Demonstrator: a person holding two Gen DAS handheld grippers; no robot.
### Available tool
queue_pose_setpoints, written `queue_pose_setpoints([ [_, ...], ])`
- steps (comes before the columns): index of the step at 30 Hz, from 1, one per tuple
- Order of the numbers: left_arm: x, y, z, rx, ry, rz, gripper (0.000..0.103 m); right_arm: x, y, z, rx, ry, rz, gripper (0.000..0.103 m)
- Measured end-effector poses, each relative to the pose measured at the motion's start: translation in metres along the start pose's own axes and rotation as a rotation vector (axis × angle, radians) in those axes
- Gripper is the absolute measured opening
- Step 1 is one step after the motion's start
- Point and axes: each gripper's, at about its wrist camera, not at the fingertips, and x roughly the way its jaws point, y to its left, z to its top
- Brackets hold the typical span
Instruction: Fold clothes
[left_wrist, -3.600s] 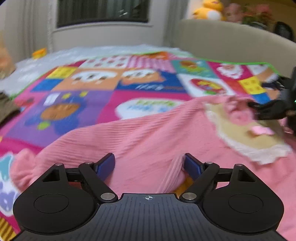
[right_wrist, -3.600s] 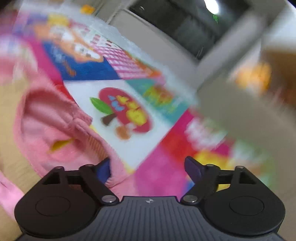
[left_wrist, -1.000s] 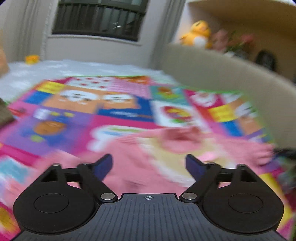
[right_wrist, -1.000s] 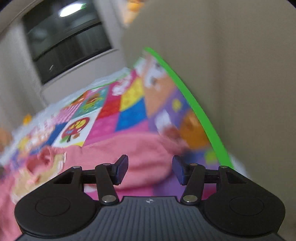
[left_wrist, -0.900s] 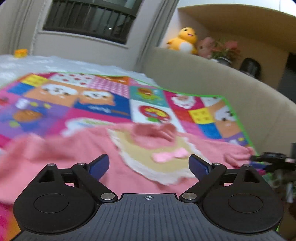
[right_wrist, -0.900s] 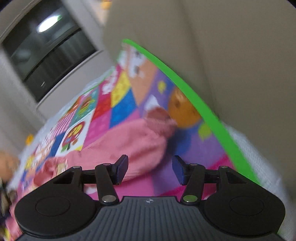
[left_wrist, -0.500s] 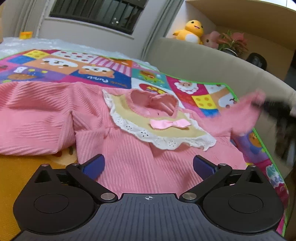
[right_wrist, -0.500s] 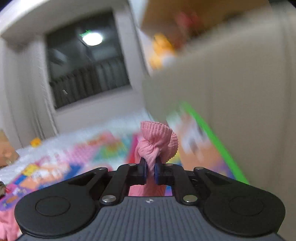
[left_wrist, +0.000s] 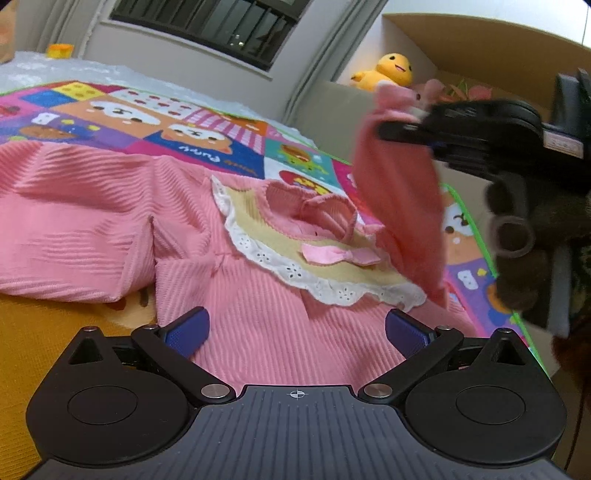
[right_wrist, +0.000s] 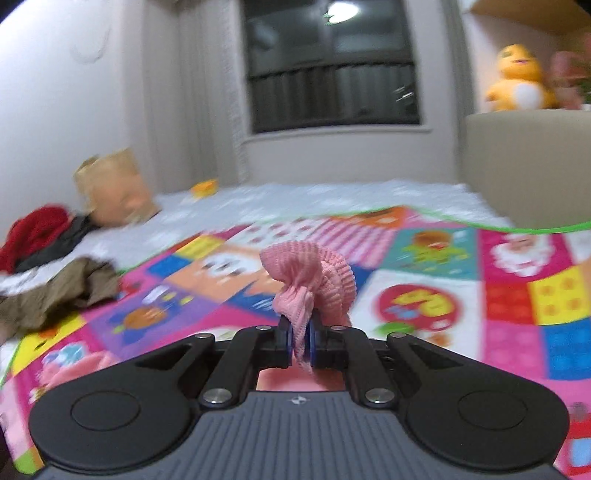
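Note:
A pink ribbed child's top (left_wrist: 258, 317) with a cream lace collar and a pink bow (left_wrist: 336, 254) lies front-up on a colourful play mat (left_wrist: 122, 110). My left gripper (left_wrist: 293, 332) is open and empty, low over the top's chest. My right gripper (right_wrist: 301, 341) is shut on the cuff of the top's sleeve (right_wrist: 310, 280). In the left wrist view it (left_wrist: 391, 129) holds that sleeve (left_wrist: 402, 206) lifted above the collar. The other sleeve (left_wrist: 74, 221) lies spread out to the left.
A beige padded wall (left_wrist: 325, 107) runs along the mat's far right side, with a yellow plush duck (left_wrist: 391, 70) on it. A pile of brown and red clothes (right_wrist: 48, 266) and a paper bag (right_wrist: 110, 192) lie off the mat's left.
My right gripper has carried the pinched sleeve cuff up and leftward over the top, turning to face across the mat. My left gripper has stayed open over the chest.

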Motion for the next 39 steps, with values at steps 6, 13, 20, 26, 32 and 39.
queue_pose_setpoints([
  [6,-0.001,0.005,0.001,-0.036,-0.003,-0.025,0.103,-0.022,0.021,0.007,-0.043,-0.045,0.084,0.064],
  [13,-0.001,0.006,0.002,-0.038,-0.003,-0.025,0.103,-0.024,0.000,0.000,-0.018,0.010,-0.005,0.065],
  [20,0.000,0.006,0.002,-0.038,-0.003,-0.024,0.103,0.025,-0.033,-0.067,0.137,0.277,-0.050,0.051],
  [26,0.000,0.007,0.002,-0.041,-0.001,-0.026,0.103,-0.010,-0.045,-0.064,0.172,0.181,0.037,0.051],
  [32,-0.005,0.011,0.002,-0.067,-0.024,-0.048,0.103,-0.078,-0.084,-0.071,0.080,-0.015,-0.182,0.064],
  [39,-0.057,0.029,0.014,-0.286,-0.150,0.156,0.095,-0.103,-0.153,-0.125,0.161,-0.055,-0.457,0.067],
])
